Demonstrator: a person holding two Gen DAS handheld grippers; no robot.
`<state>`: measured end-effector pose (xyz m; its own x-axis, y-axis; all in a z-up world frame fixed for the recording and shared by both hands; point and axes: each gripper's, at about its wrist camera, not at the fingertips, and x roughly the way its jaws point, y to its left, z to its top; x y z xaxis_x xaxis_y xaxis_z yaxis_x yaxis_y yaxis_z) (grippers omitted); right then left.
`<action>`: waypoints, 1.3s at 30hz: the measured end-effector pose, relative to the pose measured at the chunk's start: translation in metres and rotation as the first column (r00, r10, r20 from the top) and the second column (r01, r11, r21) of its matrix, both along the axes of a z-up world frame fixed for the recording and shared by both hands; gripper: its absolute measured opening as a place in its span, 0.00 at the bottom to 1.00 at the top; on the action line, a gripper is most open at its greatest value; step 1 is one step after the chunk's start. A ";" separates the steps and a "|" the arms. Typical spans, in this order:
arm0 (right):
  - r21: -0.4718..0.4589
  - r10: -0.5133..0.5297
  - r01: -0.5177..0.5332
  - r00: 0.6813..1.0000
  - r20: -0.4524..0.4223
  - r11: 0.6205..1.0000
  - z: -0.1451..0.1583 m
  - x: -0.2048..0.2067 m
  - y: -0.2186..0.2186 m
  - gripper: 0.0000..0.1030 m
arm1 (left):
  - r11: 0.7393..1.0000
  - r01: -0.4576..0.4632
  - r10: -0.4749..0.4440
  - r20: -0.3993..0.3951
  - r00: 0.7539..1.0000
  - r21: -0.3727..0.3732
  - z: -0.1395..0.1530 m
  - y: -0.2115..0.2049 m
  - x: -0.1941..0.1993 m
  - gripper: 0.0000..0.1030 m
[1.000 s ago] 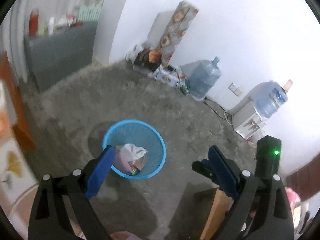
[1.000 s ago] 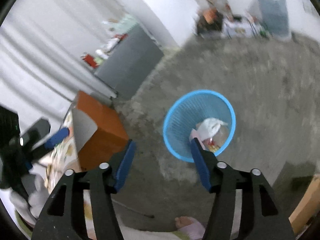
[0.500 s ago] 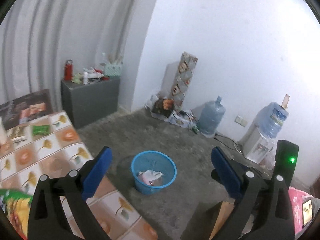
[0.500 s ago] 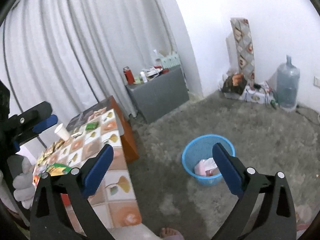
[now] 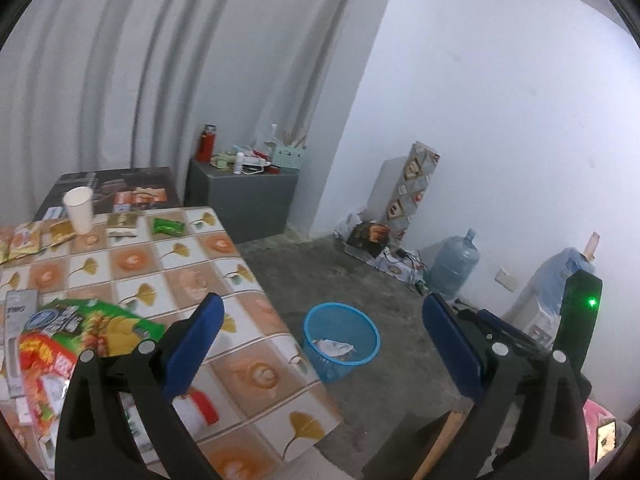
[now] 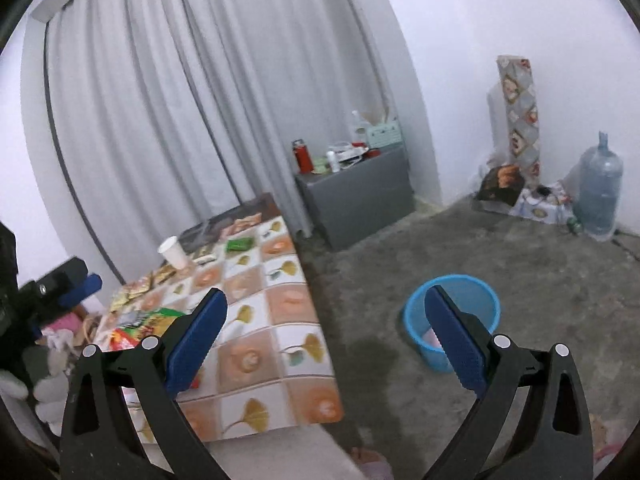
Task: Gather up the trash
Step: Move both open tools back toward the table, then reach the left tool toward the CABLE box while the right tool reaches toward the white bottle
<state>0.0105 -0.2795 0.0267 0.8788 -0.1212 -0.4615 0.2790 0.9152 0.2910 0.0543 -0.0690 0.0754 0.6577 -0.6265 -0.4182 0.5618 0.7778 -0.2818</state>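
A: What is cut off here? The big green and red snack bag [image 5: 76, 332] is partly covered by the left gripper [image 5: 320, 340] frame, and its print cannot be read.

B: Agreed, and the lower left corner of the table [image 5: 248, 280] is crowded; the wrappers there are blurred into one heap. Inside the blue basket [image 5: 341, 340] only a pale crumpled piece of trash [image 5: 334, 347] is made out from the left wrist.

A: From the right wrist that basket is half masked by a blue pad of the right gripper [image 6: 326, 334], so only a pinkish scrap is seen at the bottom.

B: The jaws of both grippers are spread wide, nothing is held between them. The right pair has just been opening, with no item between the pads.

A: Further trash is laid out at the far table edge: a white paper cup [image 5: 79, 210] standing upright, a green packet [image 5: 170, 226] beside it, yellow sachets [image 5: 24, 240] to the left.

B: The basket is set on the grey floor, just beside the table's corner. Behind it a grey cabinet [image 5: 244, 200] is seen, a red flask [image 5: 206, 148] on top, and a water jug [image 5: 456, 266] by the wall.

A: The left gripper is caught at the edge of the right wrist view, mostly out of frame.
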 end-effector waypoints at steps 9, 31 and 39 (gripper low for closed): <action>0.039 0.062 -0.062 0.998 -0.008 0.997 0.002 0.003 0.026 0.92 | 0.998 -0.058 0.058 -0.017 0.998 -0.031 -0.003 0.033 -0.010 0.94; 0.077 0.098 -0.093 0.993 -0.066 0.993 -0.007 0.010 0.037 0.92 | 0.996 -0.075 0.069 -0.091 0.993 -0.057 -0.018 0.044 -0.001 0.94; 0.085 0.103 -0.096 0.992 -0.079 0.992 -0.010 0.013 0.039 0.92 | 0.995 -0.085 0.078 -0.109 0.991 -0.060 -0.023 0.048 0.002 0.94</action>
<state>0.0235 -0.2401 0.0170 0.8428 0.0059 -0.5383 0.2140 0.9139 0.3450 0.0559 -0.0211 0.0522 0.6618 -0.6002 -0.4491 0.4614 0.7983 -0.3871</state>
